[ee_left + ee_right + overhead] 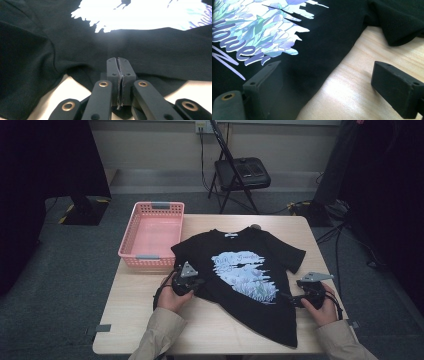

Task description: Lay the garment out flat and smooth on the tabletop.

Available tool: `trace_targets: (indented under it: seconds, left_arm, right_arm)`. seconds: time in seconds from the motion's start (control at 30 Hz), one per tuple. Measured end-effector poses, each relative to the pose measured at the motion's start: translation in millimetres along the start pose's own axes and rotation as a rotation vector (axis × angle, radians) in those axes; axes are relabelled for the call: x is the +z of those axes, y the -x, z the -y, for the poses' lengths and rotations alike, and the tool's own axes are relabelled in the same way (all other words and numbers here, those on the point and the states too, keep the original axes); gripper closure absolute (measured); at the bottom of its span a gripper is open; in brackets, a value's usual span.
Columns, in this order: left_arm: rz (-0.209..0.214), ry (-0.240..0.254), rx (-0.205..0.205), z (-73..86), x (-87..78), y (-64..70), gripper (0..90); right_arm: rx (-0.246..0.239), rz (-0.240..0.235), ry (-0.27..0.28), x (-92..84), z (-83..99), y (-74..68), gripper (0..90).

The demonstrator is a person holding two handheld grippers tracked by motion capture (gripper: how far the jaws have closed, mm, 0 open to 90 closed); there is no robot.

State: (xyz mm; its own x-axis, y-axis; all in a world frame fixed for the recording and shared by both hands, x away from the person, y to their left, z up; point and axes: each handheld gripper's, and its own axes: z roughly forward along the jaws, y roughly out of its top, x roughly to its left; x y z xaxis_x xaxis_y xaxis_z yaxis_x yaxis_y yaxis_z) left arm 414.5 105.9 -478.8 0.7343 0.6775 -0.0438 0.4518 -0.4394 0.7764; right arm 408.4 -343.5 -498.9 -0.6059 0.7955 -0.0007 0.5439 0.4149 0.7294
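T-shirt (250, 275) lay flat mid-table, hem near front edge; bare table (130, 310) w/ room at left. Left gripper (117, 62) was clamped on shirt's side edge. Right gripper (324, 82) gaped, astride opposite edge. Pink basket (150, 232) stood back-left.

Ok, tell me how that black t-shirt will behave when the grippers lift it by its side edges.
The t-shirt will probably sag in the middle: it lies flat and creased like thin cloth. It looks light, so the left gripper, shut on its edge, should hold it. The right gripper is open astride the other edge; lifted from one side, the shirt would likely drag across the table.
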Motion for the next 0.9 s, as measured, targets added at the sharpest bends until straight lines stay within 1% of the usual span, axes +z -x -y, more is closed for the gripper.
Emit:
trace_targets:
  seconds: [0.03,0.1,0.13,0.2,0.27,0.3,0.33,0.37,0.4,0.43,0.47,0.5,0.53,0.57,0.63,0.67,0.73,0.77,0.8,0.83,0.87,0.9]
  left_arm:
    - [0.004,0.004,0.004,0.0,-2.5,0.8,90.0]
    - [0.021,0.010,-0.005,0.7,-6.8,3.3,90.0]
    - [0.024,0.012,0.001,0.9,-9.6,3.8,90.0]
    - [0.039,0.020,-0.011,1.6,-14.0,5.6,90.0]
    - [0.041,0.027,-0.014,1.6,-16.8,5.2,90.0]
    - [0.043,0.040,-0.021,1.4,-16.9,4.5,90.0]
    - [0.034,0.051,-0.026,0.9,-16.4,3.3,90.0]
    - [0.014,0.076,-0.036,0.1,-14.6,2.0,86.8]
    - [-0.010,0.108,-0.042,-0.8,-12.2,0.3,70.2]
    - [-0.034,0.117,-0.050,-2.0,-10.3,-0.6,61.0]
    - [-0.058,0.108,-0.038,-3.1,-8.5,-1.6,57.6]
    - [-0.073,0.108,-0.033,-4.1,-6.2,-1.6,52.6]
    - [-0.066,0.105,-0.026,-5.0,-3.8,-1.5,50.7]
    - [-0.051,0.100,-0.028,-5.5,-0.8,-0.9,52.6]
    - [-0.048,0.082,-0.026,-5.5,5.1,-0.1,52.7]
    - [-0.040,0.067,-0.026,-5.0,7.9,-0.6,54.9]
    - [-0.045,0.046,-0.025,-2.9,12.9,-2.2,56.4]
    - [-0.046,0.035,-0.025,-1.7,14.1,-4.0,59.7]
    - [-0.056,0.027,-0.031,-0.4,14.4,-6.5,63.9]
    - [-0.057,0.017,-0.046,0.8,14.5,-8.1,66.3]
    - [-0.042,0.006,-0.060,1.9,14.7,-8.8,71.4]
    - [-0.036,0.003,-0.054,2.5,15.1,-9.0,74.3]
  right_arm:
    - [0.000,0.000,0.000,0.0,0.0,0.0,9.8]
    - [-0.001,0.000,0.001,0.0,0.0,0.0,9.8]
    - [-0.001,0.000,0.001,0.0,0.0,0.0,9.8]
    - [-0.001,0.000,0.001,0.1,0.0,0.0,9.8]
    - [-0.001,-0.001,0.001,0.1,0.0,0.0,9.9]
    - [0.000,0.000,0.000,0.0,0.0,0.0,9.9]
    - [-0.001,0.000,0.000,0.0,0.0,0.0,9.9]
    - [0.000,-0.001,0.000,0.0,0.0,0.0,9.8]
    - [-0.001,-0.001,0.000,0.0,0.0,0.0,9.8]
    - [-0.001,-0.001,0.001,0.1,0.0,0.0,9.8]
    - [-0.001,-0.001,0.001,0.1,0.0,0.1,9.9]
    - [-0.001,-0.001,0.001,0.1,0.0,0.1,9.9]
    - [0.000,-0.001,0.001,0.1,0.0,0.1,9.8]
    - [-0.001,-0.001,0.001,0.1,0.0,0.1,9.9]
    - [-0.001,-0.001,0.001,0.1,0.0,0.1,9.9]
    - [-0.001,-0.001,0.001,0.1,0.0,0.1,9.9]
    - [-0.001,-0.001,0.001,0.1,0.0,0.1,9.9]
    - [-0.001,-0.001,0.001,0.1,0.0,0.1,9.9]
    - [-0.001,-0.001,0.001,0.1,0.0,0.1,9.9]
    - [-0.001,-0.002,0.001,0.1,0.0,0.1,9.9]
    - [-0.001,-0.002,0.001,0.1,0.0,0.1,9.9]
    - [-0.001,-0.002,0.001,0.1,0.0,0.1,9.9]
